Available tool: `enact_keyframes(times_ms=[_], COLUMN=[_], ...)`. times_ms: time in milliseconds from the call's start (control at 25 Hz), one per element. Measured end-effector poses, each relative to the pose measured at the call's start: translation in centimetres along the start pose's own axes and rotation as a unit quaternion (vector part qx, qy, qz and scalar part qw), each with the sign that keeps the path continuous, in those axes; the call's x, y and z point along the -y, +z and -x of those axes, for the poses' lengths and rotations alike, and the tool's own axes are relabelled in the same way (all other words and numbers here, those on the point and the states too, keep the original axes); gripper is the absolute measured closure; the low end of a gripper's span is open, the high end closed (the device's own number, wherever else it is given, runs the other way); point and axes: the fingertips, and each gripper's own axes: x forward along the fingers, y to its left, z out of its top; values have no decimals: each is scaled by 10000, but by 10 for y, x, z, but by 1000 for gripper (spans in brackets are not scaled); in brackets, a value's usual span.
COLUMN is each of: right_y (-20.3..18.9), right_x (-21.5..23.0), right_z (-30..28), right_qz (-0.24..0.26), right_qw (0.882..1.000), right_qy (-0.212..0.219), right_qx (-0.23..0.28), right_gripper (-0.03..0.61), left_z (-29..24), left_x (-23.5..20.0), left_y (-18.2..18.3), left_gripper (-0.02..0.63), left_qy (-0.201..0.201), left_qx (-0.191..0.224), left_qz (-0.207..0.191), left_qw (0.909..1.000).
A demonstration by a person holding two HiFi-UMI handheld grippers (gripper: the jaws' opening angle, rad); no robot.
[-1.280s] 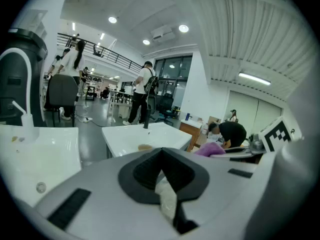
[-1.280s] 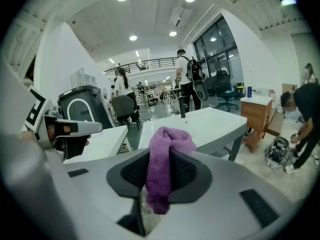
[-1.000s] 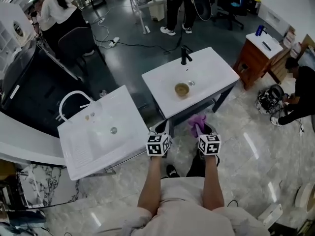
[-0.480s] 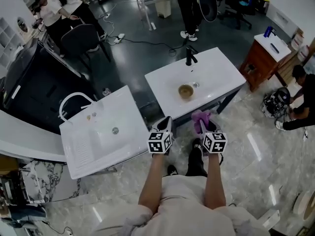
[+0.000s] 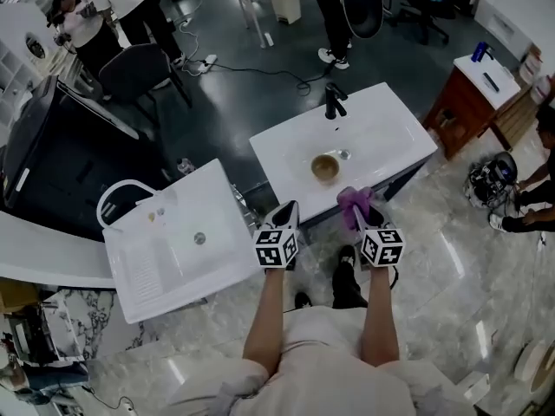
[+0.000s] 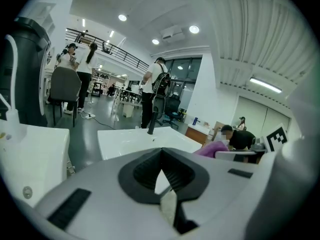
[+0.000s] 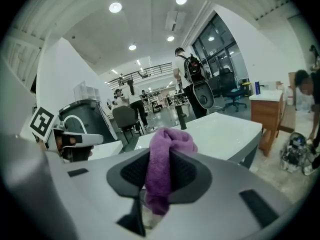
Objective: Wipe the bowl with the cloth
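While in right tool (image 7: 160, 159), fuzzy cloth (image 7: 172, 139)

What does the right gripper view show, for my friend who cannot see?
The right gripper pinches a purple cloth between its jaws, with the cloth bunched up above them. Behind it stands a white sink with a black tap.

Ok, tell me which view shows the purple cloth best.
The right gripper view: the cloth fills the centre, clamped by the right gripper. The head view shows a small tuft; the left gripper view, just a sliver.
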Motion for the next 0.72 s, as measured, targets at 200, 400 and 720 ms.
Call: enact_keyframes(times_ms=[200,400,720], right_y=[12,35,77], right_x=[16,34,78], right_z=[-22,-47,-81], right_qz=[-12,48,266], right_qw=[10000,9996,9974], right_qy=[58,263,653], right_qx=[-63,-79,-119], right_gripper=[485,485,485], left_z=[-24,-51,-88], left_x=[-13,-26,-26], left_y=[12,32,58], left_gripper=[607,607,607], left_qy=[137,316,760], left_qx=[-3,30,118], left_qz=[40,38,28], left_qw=[9999,9995,9970])
